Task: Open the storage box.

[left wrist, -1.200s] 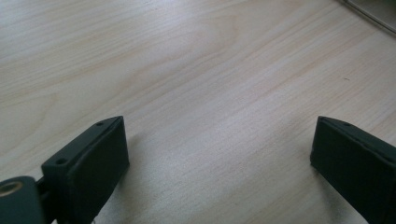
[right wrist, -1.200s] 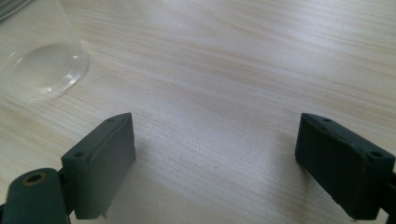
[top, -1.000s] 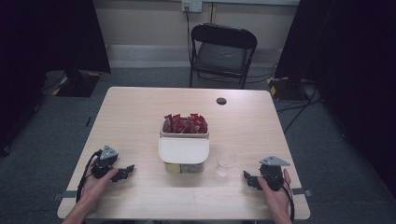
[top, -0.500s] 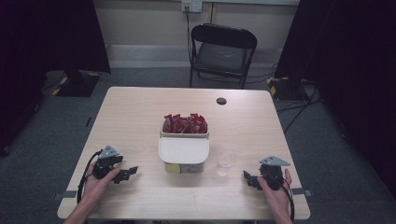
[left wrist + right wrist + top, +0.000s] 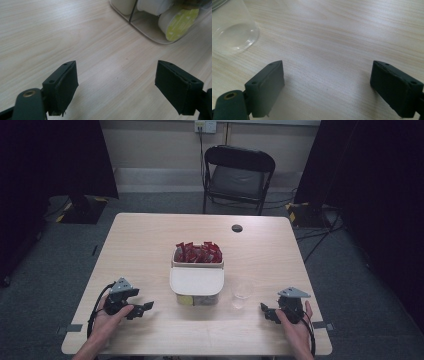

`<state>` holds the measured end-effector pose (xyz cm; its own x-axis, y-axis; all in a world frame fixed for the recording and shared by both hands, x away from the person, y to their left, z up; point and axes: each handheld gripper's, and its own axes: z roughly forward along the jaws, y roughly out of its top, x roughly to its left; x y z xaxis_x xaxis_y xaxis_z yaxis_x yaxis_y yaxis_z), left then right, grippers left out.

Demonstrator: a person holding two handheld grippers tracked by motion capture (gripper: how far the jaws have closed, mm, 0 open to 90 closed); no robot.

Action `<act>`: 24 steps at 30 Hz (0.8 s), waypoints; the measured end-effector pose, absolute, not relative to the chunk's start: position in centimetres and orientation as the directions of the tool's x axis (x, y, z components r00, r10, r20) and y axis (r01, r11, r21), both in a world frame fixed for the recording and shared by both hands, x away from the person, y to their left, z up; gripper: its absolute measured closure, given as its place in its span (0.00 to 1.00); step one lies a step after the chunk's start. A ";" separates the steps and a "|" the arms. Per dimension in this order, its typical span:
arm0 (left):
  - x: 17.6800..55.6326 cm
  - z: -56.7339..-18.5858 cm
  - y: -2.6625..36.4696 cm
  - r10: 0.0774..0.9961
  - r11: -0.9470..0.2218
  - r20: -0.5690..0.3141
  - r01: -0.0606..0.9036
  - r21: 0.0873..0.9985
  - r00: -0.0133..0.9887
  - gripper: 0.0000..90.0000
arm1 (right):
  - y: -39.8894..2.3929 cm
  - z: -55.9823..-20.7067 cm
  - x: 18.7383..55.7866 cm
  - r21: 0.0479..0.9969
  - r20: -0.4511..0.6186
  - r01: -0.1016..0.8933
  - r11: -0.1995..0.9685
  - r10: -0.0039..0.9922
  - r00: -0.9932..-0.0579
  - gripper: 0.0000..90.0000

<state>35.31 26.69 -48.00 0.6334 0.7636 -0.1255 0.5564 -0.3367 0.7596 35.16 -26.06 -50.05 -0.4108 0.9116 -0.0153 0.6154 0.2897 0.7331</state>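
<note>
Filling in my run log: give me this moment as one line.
left tongs: open, empty | right tongs: open, empty | clear cup: upright beside organiser box | both hands resting on table

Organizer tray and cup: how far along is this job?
Nothing looks done yet. The clear cup stands empty beside the organizer tray, whose far compartment is full of red packets; pods lie in its near end. Nothing is in hand: the left gripper and right gripper rest on the table with jaws open. Every grasp and any transfer remains.

One organizer (image 5: 196,281), one cup (image 5: 241,293), two tools.
</note>
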 end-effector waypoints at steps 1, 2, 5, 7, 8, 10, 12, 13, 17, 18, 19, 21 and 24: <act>35.3 -47.9 26.5 0.759 -0.331 -0.133 0.554 0.764 0.637 0.20 | -26.1 -50.1 35.2 0.733 -0.016 0.615 0.290 0.911 -0.411 0.13; 35.3 -47.8 26.4 0.757 -0.322 -0.143 0.555 0.767 0.637 0.20 | -26.1 -50.1 35.2 0.733 -0.016 0.615 0.290 0.912 -0.411 0.13; 35.3 -47.1 26.1 0.749 -0.308 -0.157 0.548 0.778 0.644 0.20 | -26.1 -50.1 35.2 0.733 -0.015 0.615 0.290 0.912 -0.411 0.13; 35.3 -46.7 25.9 0.747 -0.302 -0.154 0.537 0.788 0.647 0.20 | -26.1 -50.0 35.2 0.733 -0.015 0.615 0.290 0.911 -0.412 0.13; 35.4 -46.7 25.7 0.743 -0.303 -0.156 0.535 0.788 0.651 0.20 | -26.1 -50.0 35.2 0.733 -0.014 0.616 0.290 0.911 -0.412 0.13; 35.5 -46.6 25.4 0.736 -0.310 -0.155 0.532 0.788 0.659 0.20 | -26.1 -50.0 35.2 0.733 -0.014 0.616 0.289 0.911 -0.411 0.13; 35.6 -46.4 25.0 0.730 -0.309 -0.160 0.529 0.791 0.665 0.20 | -26.1 -50.0 35.2 0.733 -0.014 0.616 0.290 0.911 -0.412 0.13; 35.6 -46.3 24.8 0.726 -0.305 -0.163 0.525 0.795 0.668 0.20 | -26.1 -50.0 35.2 0.733 -0.014 0.616 0.289 0.911 -0.411 0.13; 35.5 -45.6 23.9 0.720 -0.301 -0.160 0.512 0.804 0.675 0.20 | -26.1 -50.0 35.2 0.733 -0.014 0.616 0.289 0.911 -0.411 0.13; 35.3 -45.4 23.6 0.713 -0.299 -0.163 0.505 0.810 0.682 0.20 | -26.1 -50.0 35.2 0.733 -0.014 0.616 0.289 0.911 -0.411 0.13; 35.2 -45.3 23.2 0.708 -0.310 -0.153 0.499 0.809 0.689 0.20 | -26.1 -50.1 35.2 0.733 -0.014 0.616 0.289 0.911 -0.411 0.13; 35.0 -45.0 22.5 0.697 -0.318 -0.150 0.490 0.812 0.701 0.20 | -26.1 -50.1 35.2 0.733 -0.014 0.616 0.289 0.911 -0.411 0.13; 35.2 -44.8 21.7 0.681 -0.319 -0.155 0.481 0.817 0.715 0.20 | -26.1 -50.0 35.2 0.733 -0.014 0.616 0.289 0.912 -0.411 0.13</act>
